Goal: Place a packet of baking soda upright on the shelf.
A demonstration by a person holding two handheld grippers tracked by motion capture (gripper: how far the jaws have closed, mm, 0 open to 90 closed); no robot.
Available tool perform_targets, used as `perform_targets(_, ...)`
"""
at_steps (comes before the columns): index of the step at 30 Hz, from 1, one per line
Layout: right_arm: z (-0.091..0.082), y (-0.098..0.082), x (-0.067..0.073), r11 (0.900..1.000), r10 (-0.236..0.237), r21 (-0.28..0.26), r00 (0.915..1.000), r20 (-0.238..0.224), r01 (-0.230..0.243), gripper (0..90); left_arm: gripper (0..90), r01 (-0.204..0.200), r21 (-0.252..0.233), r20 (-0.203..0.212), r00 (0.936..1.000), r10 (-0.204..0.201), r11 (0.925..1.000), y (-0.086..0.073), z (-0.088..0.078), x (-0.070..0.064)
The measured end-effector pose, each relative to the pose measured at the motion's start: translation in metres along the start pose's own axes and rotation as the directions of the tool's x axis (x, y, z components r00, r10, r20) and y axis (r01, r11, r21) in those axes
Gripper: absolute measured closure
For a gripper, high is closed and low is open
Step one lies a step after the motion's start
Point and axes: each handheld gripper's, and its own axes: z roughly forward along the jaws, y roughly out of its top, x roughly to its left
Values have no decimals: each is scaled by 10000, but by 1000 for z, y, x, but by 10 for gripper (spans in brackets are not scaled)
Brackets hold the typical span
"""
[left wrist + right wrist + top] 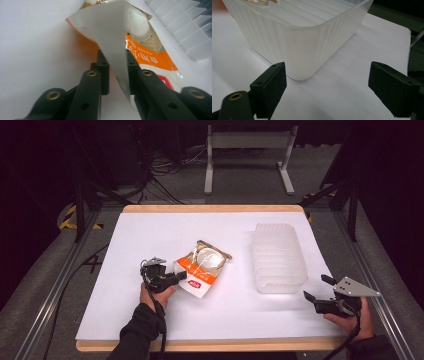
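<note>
On the left of the white table (150, 320), the left gripper (181, 276) lies low over the surface, held by the person's left hand (156, 295), and points to the right. Its jaws are clamped on the near-left edge of the snack packet (202, 267). In the left gripper view, the thin white edge of the packet (112, 45) passes between the two black pads (103, 67) and stands up from them; the pads press on it from both sides.

The packet is orange and white with a clear window that shows a pale round item inside. It lies near the middle of the table, with its far end resting on the surface and its near-left corner raised at the gripper.

To the right of the packet, well apart from it, stands a clear ribbed plastic tub (279, 257).

At the near right, the right gripper (316, 289) is held by the right hand (350, 320). Its jaws stand wide apart with nothing between them. In the right gripper view, the near corner of the tub (307, 50) stands just beyond the jaws, without contact.
</note>
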Motion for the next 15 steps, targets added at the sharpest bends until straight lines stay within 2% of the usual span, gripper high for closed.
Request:
perform_targets(1,0,0,0,10000,-8,-3,10000,-1,8,153,858,-186,-125,6,9998,186,9997,1,-1,-1)
perform_targets(2,0,0,0,10000,-17,-3,10000,-6,17,154,870,-449,-230,-181,9988,445,9987,2,-4,-3)
perform_targets(3,0,0,0,10000,-11,6,10000,-2,11,153,882,-519,-293,-202,9985,513,9982,3,-5,-4)
perform_targets(6,0,0,-1,10000,-1,25,10000,19,1,154,893,-942,-893,-361,9952,912,9915,7,-16,-8)
perform_targets(7,0,0,-1,10000,-1,25,10000,19,1,154,894,-942,-893,-361,9952,912,9915,7,-16,-8)
perform_targets(9,0,0,0,10000,-33,25,10000,16,33,154,894,-1416,-1259,-424,9896,1373,9819,11,-26,-10)
perform_targets(10,0,0,0,10000,-55,39,10000,14,55,154,894,-1713,-1347,-501,9849,1660,9760,13,-32,-11)
perform_targets(11,0,0,0,10000,-73,45,10000,33,73,154,894,-1719,-1374,-482,9848,1668,9755,14,-35,-12)
perform_targets(13,0,0,0,10000,-41,46,10000,32,41,154,892,-2095,-1146,-563,9773,2042,9711,18,-42,-12)
perform_targets(14,0,0,0,10000,-46,67,10000,22,46,154,891,-2441,-1013,-716,9687,2376,9644,20,-46,-14)
perform_targets(15,0,0,0,10000,-44,73,10000,26,44,154,884,-2565,-924,-704,9655,2506,9621,21,-48,-15)
